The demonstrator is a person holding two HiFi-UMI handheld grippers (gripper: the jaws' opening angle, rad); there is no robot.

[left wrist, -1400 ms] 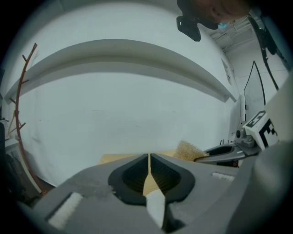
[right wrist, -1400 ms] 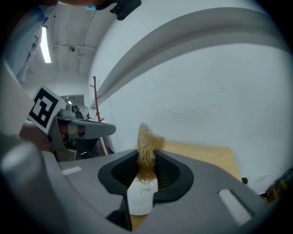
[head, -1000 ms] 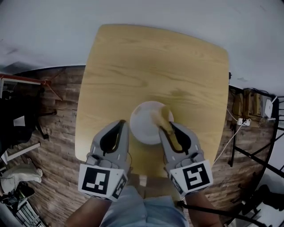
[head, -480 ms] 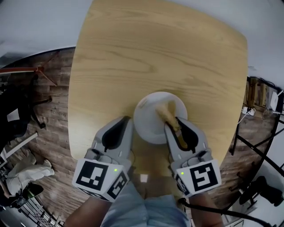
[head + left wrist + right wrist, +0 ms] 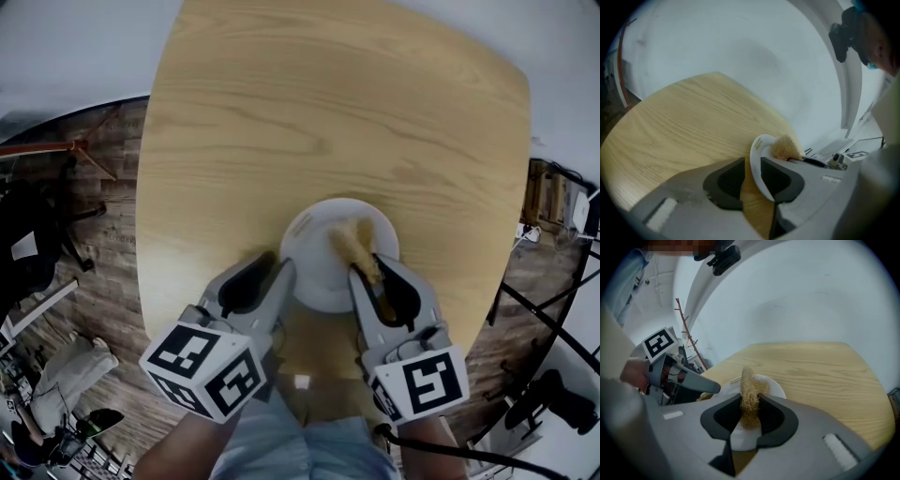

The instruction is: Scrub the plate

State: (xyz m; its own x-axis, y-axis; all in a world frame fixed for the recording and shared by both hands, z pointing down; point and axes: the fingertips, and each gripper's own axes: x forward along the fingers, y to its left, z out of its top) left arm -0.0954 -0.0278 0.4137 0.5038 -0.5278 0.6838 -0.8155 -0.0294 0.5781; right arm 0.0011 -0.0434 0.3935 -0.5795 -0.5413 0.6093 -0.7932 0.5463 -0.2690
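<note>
So, left gripper (image 5: pixel 281 270) (image 5: pixel 752 164): jaws nearly together w/ the near-left rim of the plate (image 5: pixel 323 248) (image 5: pixel 756 149) between them. In the left gripper view the rim stands edge-on in the slot. One jaw is pressed to the plate's inner face, and a thin strip of wood shows betw. the other jaw and the underside. Reads as a pinch on the rim, tho that second contact isn't fully clear.

Right gripper (image 5: pixel 366 267) (image 5: pixel 751 401): jaws narrowed onto a scrubber (image 5: pixel 354 246) (image 5: pixel 750 386), a tan, fibrous, loofah-like wad. Its lower end is squeezed betw. the jaws. The rest sticks out past the tips and lies over the plate's right half, approx. from the near rim toward the centre. In the left gripper view the scrubber (image 5: pixel 784 146) shows just behind the plate's rim, touching or v. close to it.

Plate: small, round, white, plain, w/ a shallow raised rim. No food or marks can be made out on it. It sits on the near part of the counter (image 5: pixel 328 112) (image 5: pixel 825 371), close to the edge by the person, betw. the two grippers. Can't tell if the gripped side is lifted off the wood.

Counter: light wood, rounded corners, visible grain. Dark plank floor (image 5: pixel 103 281) around it.
</note>
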